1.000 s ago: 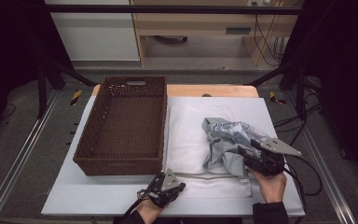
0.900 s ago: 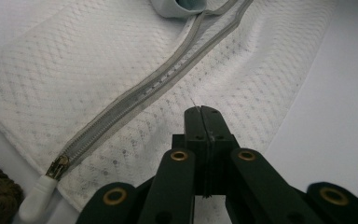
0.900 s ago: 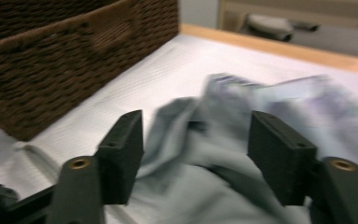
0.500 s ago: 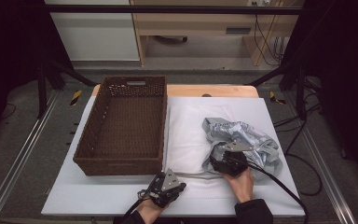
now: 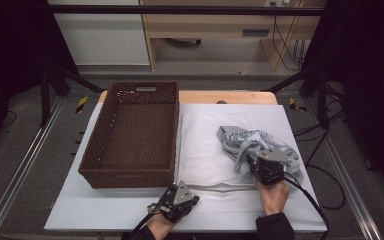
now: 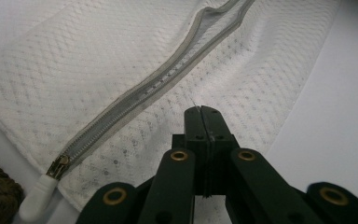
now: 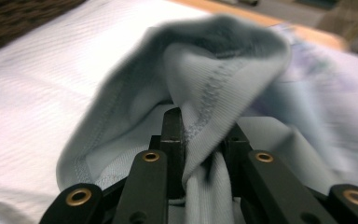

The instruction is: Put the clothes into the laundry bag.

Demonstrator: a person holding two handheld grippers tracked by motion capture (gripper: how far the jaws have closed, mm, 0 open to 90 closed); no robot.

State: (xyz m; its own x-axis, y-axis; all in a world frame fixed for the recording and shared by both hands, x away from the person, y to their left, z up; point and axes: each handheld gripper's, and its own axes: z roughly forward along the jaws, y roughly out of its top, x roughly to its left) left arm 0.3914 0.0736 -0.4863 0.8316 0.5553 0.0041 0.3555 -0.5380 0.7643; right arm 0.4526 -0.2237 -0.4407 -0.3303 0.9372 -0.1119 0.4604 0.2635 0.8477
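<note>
The right gripper (image 5: 264,167) had slid in from the outer edge of the heap over the last second, and its jaws had just been closing; in its own view a fold of the pale grey garment (image 7: 214,84) was pinched between them, hem stitching bunched just ahead of the tips. So the grab looked made, though only on one fold (the rest of the cloth lay crumpled beyond the gripper and to its far side). The left gripper (image 5: 177,200) had not shifted; its jaws were fully closed, seemingly nipping the white mesh laundry bag (image 6: 135,56), whose zip (image 6: 135,100) ran away ahead of it. The wicker basket (image 5: 130,172) sat just beyond that gripper. Next, I guessed, would come lifting the garment toward the bag.
</note>
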